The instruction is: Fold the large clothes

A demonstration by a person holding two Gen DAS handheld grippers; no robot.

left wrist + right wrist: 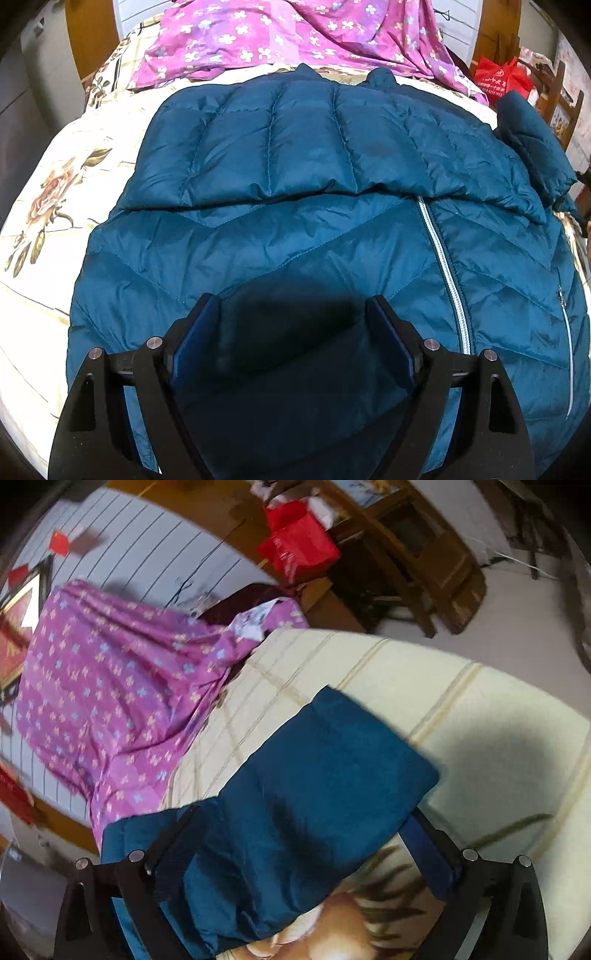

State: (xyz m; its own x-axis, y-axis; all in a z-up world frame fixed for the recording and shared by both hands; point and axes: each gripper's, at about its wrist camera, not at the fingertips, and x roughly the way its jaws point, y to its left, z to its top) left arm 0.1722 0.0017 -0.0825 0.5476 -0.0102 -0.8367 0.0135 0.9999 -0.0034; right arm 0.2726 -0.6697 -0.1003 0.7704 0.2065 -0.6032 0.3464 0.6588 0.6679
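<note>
Bedsheet (55, 206) bears jacket (295, 229); zipper (447, 273) left-view only.

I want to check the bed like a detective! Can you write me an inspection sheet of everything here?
Surface: cream floral bedspread, mostly covered.
Job's things: teal quilted puffer jacket lying flat, one sleeve folded across its chest, silver zipper closed; other sleeve lies off to the side.
Clutter: purple flower-print sheet bunched at the bed's far end.
Grippers: left tool open, above the jacket's hem; right tool open, straddling the sleeve.
Cables: thin dark cord on the striped wall.
Surroundings: red shopping bag, wooden chair.
</note>
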